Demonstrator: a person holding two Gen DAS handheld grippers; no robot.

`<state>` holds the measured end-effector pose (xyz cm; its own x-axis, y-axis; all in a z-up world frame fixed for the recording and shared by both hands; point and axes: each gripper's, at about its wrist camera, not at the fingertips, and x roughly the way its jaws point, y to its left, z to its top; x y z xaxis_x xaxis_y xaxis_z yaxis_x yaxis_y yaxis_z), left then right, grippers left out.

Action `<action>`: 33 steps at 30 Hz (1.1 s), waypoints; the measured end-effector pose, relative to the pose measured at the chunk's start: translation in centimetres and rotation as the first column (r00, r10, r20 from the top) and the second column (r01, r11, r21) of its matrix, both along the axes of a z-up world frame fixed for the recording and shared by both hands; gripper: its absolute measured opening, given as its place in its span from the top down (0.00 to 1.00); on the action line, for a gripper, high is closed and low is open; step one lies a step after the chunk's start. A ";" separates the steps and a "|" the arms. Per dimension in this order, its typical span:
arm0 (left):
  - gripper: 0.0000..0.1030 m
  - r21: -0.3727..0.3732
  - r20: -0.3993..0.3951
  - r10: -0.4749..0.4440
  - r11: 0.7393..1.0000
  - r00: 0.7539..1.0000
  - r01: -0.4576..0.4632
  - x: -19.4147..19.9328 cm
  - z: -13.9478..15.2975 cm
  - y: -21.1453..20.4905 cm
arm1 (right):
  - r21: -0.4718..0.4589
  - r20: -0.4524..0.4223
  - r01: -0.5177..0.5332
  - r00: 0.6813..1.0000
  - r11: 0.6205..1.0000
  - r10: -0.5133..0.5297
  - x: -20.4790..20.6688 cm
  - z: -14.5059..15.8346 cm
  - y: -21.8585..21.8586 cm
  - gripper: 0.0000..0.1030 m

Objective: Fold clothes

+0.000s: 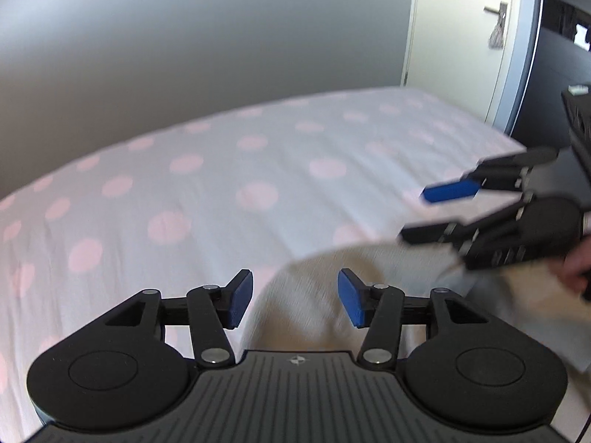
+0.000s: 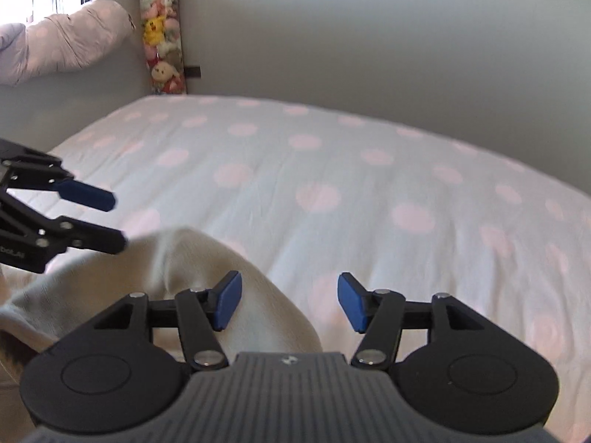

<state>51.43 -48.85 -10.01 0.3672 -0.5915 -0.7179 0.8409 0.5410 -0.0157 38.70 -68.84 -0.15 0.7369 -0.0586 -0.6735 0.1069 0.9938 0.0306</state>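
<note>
A cream garment [image 1: 314, 295] lies bunched at the near edge of the bed, also in the right wrist view [image 2: 192, 265]. My left gripper [image 1: 295, 301] is open and empty, hovering over the garment's left part. It shows from the side in the right wrist view [image 2: 114, 221], jaws apart above the cloth. My right gripper [image 2: 290, 302] is open and empty, its left pad [image 2: 227, 301] over the garment's right edge. It shows in the left wrist view [image 1: 417, 214], open, just above the cloth.
The bed has a white sheet with pink dots [image 2: 332, 170]. A grey wall runs behind it. A door [image 1: 461, 37] stands at the right, a tube of plush toys [image 2: 162, 29] and a rolled duvet [image 2: 62, 44] at the left.
</note>
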 end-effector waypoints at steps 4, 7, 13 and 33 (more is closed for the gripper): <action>0.48 -0.002 -0.121 0.040 0.999 0.992 -0.040 1.5 -2.8 2.9 | 0.125 -0.048 -0.018 0.999 0.992 0.024 0.1 -2.0 -2.0 0.42; 0.50 -0.030 -0.267 0.055 0.997 0.962 -0.066 2.5 -4.5 4.6 | 0.230 -0.087 -0.050 0.994 0.972 0.071 -0.4 -3.1 -2.7 0.60; 0.85 -0.075 -0.341 -0.012 0.997 0.940 -0.015 2.7 -4.0 4.9 | 0.174 -0.092 -0.169 0.978 0.970 0.187 -1.0 -1.5 -1.6 0.89; 0.54 -0.141 0.303 0.243 0.968 0.921 -0.208 3.3 7.0 -3.9 | -0.411 0.119 0.079 0.992 0.908 -0.032 3.7 5.8 2.9 0.38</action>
<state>54.75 -52.80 -2.98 0.6969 -0.5313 -0.4817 0.6672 0.7266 0.1639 42.43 -65.92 5.67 0.7903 -0.3581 -0.4971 0.1813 0.9118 -0.3685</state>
